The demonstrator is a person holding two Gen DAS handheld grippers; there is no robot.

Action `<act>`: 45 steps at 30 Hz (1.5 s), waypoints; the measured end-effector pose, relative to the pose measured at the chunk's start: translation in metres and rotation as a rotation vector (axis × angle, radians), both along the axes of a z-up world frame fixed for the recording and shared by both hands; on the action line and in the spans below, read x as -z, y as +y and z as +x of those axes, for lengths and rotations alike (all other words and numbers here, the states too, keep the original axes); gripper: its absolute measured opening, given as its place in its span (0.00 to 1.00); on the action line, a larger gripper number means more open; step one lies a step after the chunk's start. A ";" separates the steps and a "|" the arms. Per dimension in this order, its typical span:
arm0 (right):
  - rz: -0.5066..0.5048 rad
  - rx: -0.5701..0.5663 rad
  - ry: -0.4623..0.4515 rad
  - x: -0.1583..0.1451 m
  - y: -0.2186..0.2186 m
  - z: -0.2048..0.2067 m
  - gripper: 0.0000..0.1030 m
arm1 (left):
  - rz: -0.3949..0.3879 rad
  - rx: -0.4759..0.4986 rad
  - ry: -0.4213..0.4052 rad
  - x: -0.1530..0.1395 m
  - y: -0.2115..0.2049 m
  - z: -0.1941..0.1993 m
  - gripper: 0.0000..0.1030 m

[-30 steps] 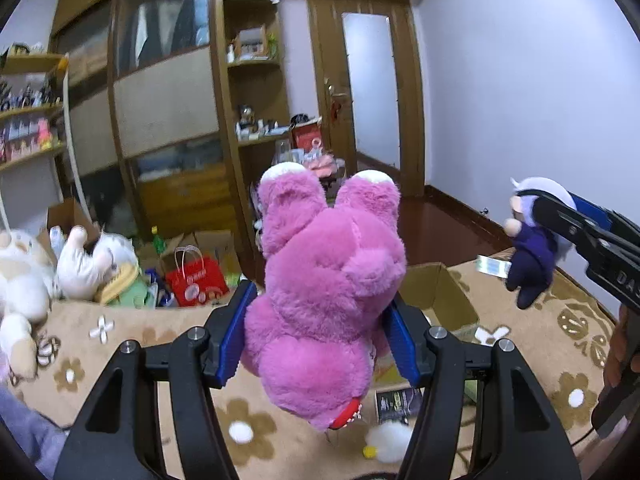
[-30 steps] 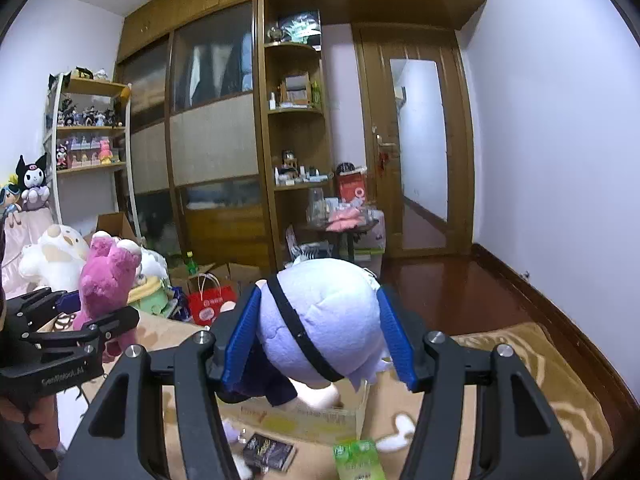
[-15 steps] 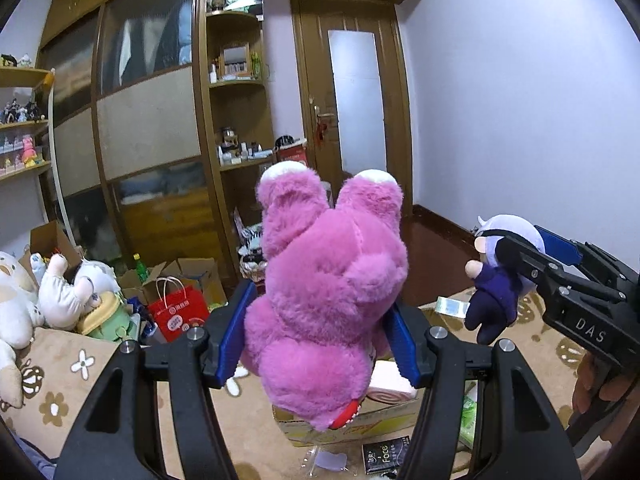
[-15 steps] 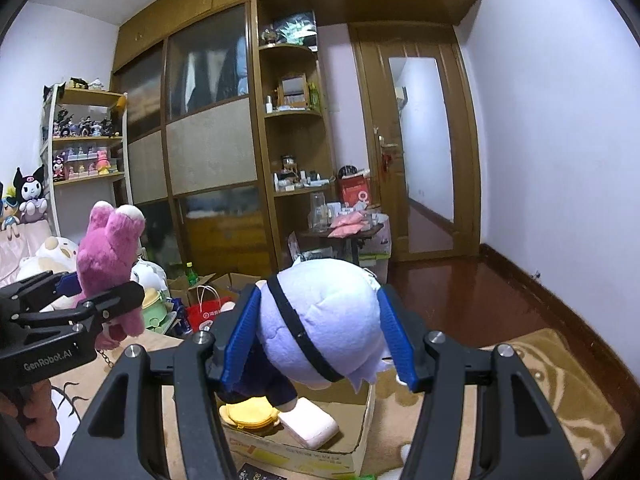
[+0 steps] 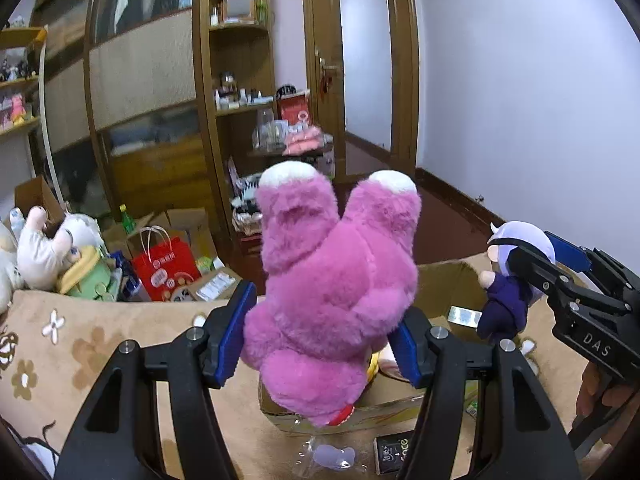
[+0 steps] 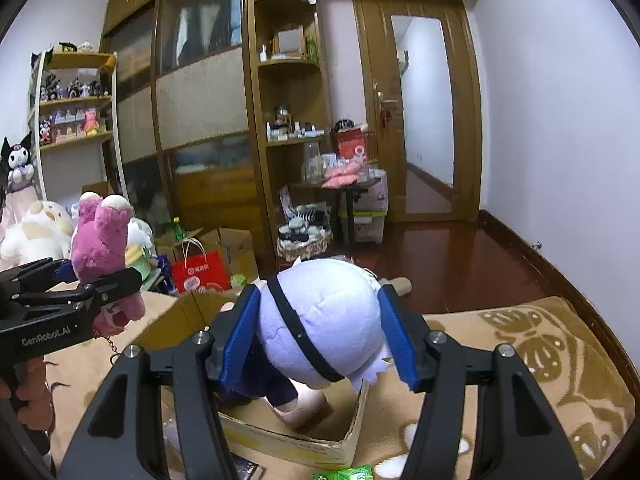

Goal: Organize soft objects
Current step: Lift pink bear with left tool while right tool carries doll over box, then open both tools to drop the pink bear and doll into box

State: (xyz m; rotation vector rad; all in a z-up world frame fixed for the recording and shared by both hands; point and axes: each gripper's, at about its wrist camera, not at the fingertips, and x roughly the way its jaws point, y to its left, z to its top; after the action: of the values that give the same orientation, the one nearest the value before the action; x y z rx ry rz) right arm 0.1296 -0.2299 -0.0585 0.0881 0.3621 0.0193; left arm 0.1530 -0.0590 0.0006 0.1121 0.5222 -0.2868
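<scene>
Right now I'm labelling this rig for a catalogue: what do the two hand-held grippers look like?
Both match: the left hand-held gripper and the right hand-held gripper have matte black, angular finger arms with silver screw heads and blue ribbed pads. White lettering marks their sides: "GenRobot.AI" on the left, "DAS" on the right. No cables show.

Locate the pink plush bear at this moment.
The pink plush bear is clamped in the left tool, held above the cardboard box; the right wrist view shows it at far left.
</scene>
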 end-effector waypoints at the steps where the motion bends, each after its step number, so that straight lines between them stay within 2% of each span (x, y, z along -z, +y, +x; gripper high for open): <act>1: 0.002 -0.001 0.010 0.005 0.000 0.002 0.62 | 0.006 0.001 0.014 0.005 -0.001 0.004 0.60; 7: 0.016 -0.016 0.058 0.025 0.002 0.016 0.63 | 0.018 0.010 0.090 0.033 -0.006 0.021 0.60; 15: 0.050 -0.033 0.068 0.030 -0.002 0.022 0.65 | 0.002 0.002 0.168 0.052 -0.006 0.031 0.64; 17: 0.067 -0.028 0.068 0.031 -0.004 0.021 0.65 | 0.007 0.003 0.162 0.053 -0.007 0.030 0.67; 19: 0.099 -0.026 0.072 0.031 -0.009 0.020 0.65 | 0.020 -0.010 0.150 0.052 -0.007 0.028 0.79; 20: 0.113 -0.024 0.071 0.032 -0.011 0.019 0.67 | 0.023 -0.016 0.144 0.051 -0.007 0.027 0.81; 28: 0.139 0.011 0.077 0.034 -0.022 0.011 0.82 | 0.055 -0.051 0.163 0.052 -0.001 0.021 0.84; 31: 0.139 0.018 0.079 0.031 -0.022 0.006 0.87 | 0.065 -0.059 0.171 0.051 0.003 0.017 0.89; 36: 0.127 0.039 0.085 0.024 -0.022 -0.006 0.97 | 0.067 -0.057 0.163 0.044 0.005 0.001 0.92; 45: 0.133 0.063 0.074 0.008 -0.026 -0.037 1.00 | 0.121 -0.041 0.110 0.018 0.006 -0.040 0.97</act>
State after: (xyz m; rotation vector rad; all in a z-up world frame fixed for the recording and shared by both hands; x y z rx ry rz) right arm 0.0930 -0.2558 -0.0662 0.2318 0.4315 -0.0228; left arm 0.1129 -0.0529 -0.0170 0.2034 0.6508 -0.2219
